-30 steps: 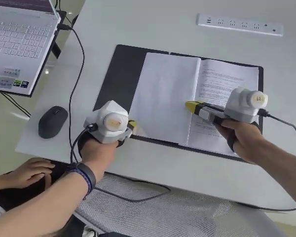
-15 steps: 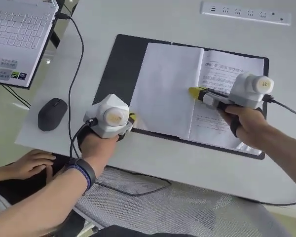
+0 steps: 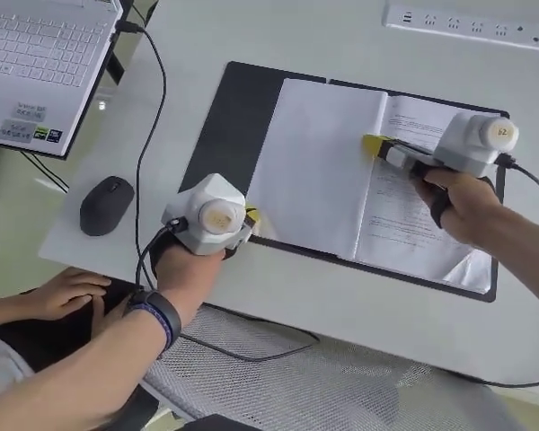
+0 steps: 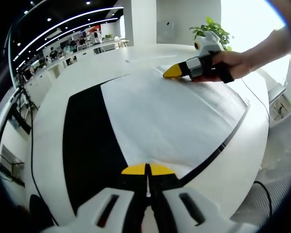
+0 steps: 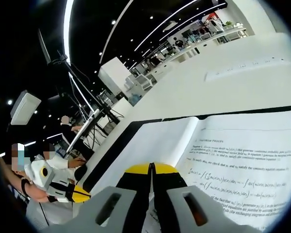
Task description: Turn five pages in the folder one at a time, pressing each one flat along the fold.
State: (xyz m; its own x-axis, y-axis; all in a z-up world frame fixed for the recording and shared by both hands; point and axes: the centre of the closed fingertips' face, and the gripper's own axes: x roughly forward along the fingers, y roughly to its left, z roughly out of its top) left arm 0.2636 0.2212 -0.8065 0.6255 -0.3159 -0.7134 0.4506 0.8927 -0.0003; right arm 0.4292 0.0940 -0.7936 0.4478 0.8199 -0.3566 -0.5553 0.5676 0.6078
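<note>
Folder (image 3: 225, 126) lies open and flat on white table (image 3: 251, 36), directly before the person. Its long axis runs left to right across the bench, slightly skewed, and the fold points away from the person. Cover: black, matte, rectangular. Left page (image 3: 319, 162): blank white, smooth. Right page (image 3: 404, 215): lines of small print, with sheets fanning a little at the near right corner. Right gripper (image 3: 375, 146): yellow tips pressed together with nothing between them, down at the fold near its far end. Left gripper (image 3: 251, 218): yellow tips closed at the near left corner of the blank page; cannot tell whether paper is nipped. Laptop (image 3: 45, 54) and mouse (image 3: 106, 205) sit at left.
</note>
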